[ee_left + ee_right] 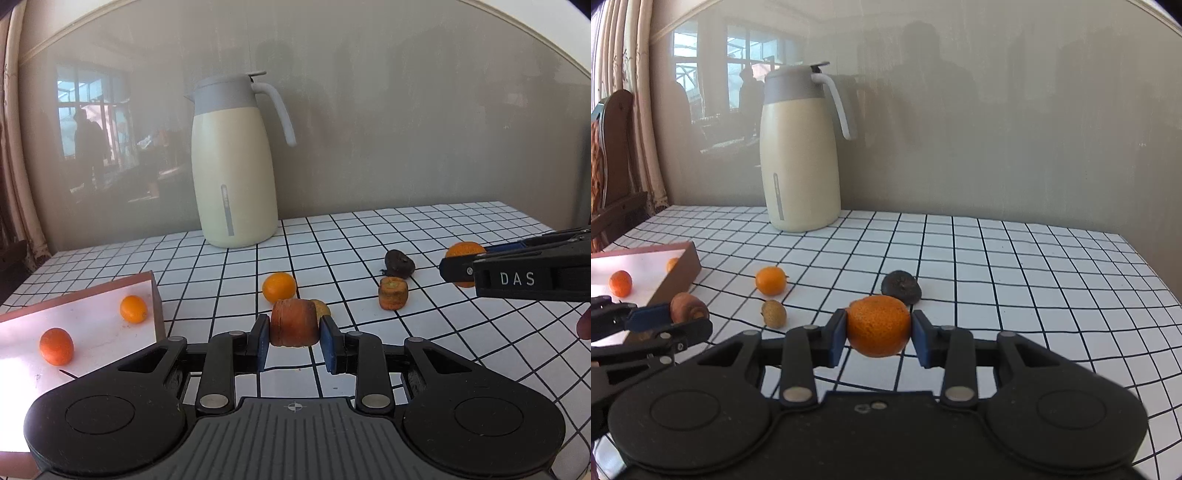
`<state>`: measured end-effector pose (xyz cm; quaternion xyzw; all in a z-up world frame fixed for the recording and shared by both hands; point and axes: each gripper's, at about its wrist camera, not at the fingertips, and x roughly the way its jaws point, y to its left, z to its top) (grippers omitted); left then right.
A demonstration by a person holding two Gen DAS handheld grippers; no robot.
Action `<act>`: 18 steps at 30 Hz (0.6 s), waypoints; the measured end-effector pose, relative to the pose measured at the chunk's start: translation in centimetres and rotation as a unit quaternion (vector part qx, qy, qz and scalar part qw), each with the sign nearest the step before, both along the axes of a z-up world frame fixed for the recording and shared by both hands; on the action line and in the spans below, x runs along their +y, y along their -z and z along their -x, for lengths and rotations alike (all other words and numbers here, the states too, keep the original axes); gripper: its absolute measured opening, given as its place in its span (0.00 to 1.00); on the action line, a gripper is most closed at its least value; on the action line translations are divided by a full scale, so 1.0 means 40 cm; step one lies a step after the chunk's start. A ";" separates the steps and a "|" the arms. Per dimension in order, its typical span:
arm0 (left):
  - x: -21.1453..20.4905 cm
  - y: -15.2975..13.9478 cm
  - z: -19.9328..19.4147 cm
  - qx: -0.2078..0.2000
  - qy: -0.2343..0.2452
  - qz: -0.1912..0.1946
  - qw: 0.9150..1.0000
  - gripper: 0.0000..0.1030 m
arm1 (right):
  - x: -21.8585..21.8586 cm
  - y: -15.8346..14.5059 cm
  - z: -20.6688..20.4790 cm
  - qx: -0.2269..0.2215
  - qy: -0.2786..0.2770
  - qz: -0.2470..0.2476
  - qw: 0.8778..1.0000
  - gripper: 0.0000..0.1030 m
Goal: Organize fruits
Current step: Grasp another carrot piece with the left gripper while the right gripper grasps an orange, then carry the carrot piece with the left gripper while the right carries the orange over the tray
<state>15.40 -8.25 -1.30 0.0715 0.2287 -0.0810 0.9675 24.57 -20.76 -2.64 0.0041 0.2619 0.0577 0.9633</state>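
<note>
Left gripper [294, 336] jaws clamp a carrot chunk [293, 322]; right gripper [878, 334] jaws clamp a tangerine [878, 325].

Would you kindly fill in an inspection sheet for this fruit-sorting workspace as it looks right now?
Surface: table with a white, black-gridded cloth.
Job's things: box at the left holding two oranges; a loose orange, a second carrot piece, a dark wrinkled fruit and a small brown fruit on the cloth.
Clutter: cream jug at the back.
Grippers: left gripper shut on a carrot chunk; right gripper shut on a mandarin.
Cables: nothing seen.
Surroundings: glossy wall, curtain, wooden chair.
</note>
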 end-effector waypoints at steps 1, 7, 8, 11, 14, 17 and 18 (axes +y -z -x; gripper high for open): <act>0.004 -0.009 0.009 -0.005 0.000 -0.001 1.000 0.28 | 0.006 -0.011 0.008 -0.007 -0.002 -0.001 1.000 0.28; 0.055 -0.053 0.054 -0.023 -0.006 0.003 1.000 0.28 | 0.043 -0.029 0.035 -0.017 -0.016 0.006 1.000 0.28; 0.065 -0.059 0.061 -0.026 -0.009 0.003 1.000 0.28 | 0.051 -0.031 0.037 -0.017 -0.019 0.008 1.000 0.28; 0.102 -0.073 0.075 -0.032 -0.022 0.008 0.999 0.28 | 0.070 -0.044 0.047 -0.026 -0.024 0.012 0.999 0.28; 0.132 -0.077 0.089 -0.035 -0.034 0.011 0.999 0.28 | 0.085 -0.050 0.056 -0.031 -0.029 0.010 0.999 0.28; 0.157 -0.077 0.097 -0.035 -0.041 0.011 0.998 0.28 | 0.106 -0.052 0.060 -0.031 -0.037 0.010 0.999 0.28; 0.162 -0.079 0.099 -0.037 -0.043 0.009 0.998 0.28 | 0.112 -0.052 0.060 -0.032 -0.040 0.010 0.999 0.28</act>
